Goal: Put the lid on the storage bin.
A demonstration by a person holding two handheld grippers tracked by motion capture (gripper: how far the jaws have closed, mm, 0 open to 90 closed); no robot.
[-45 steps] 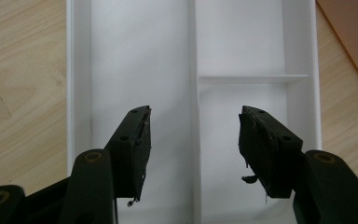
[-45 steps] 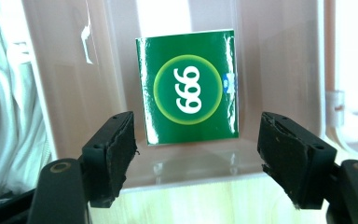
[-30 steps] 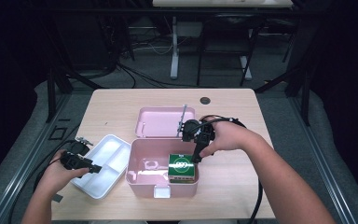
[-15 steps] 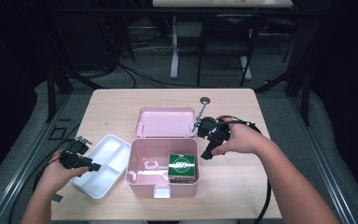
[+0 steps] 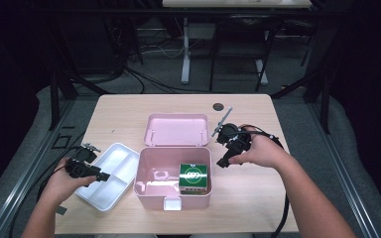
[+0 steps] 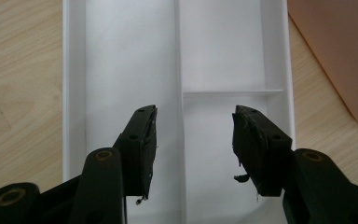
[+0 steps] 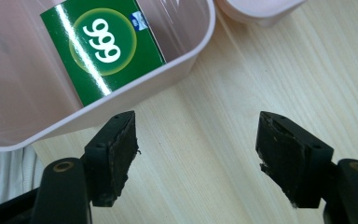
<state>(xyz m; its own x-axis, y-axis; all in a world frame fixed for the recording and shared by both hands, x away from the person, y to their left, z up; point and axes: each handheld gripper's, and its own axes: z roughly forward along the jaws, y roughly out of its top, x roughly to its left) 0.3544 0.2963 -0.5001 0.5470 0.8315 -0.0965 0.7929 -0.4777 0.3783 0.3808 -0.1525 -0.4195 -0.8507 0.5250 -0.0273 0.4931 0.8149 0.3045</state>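
My left gripper (image 6: 193, 154): matte black fingers (image 6: 140, 144), worn frayed pads, brass-toned pivot screws. My right gripper (image 7: 198, 158): same black build, grey plate on top, black cable trailing. Forearms bare.

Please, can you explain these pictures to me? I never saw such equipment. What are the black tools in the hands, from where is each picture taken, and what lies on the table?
A person sits at a wooden table and holds a two-jaw gripping tool in each hand. One picture looks down from above. The other two come from cameras riding on the tools, looking along their black jaws. The left gripper hovers over a white divided tray; its jaws just closed slightly, with nothing between them. The right gripper is open over bare wood beside an open pink box, which contains a green packet. The box's pink lid lies behind it. Neither tool holds anything.
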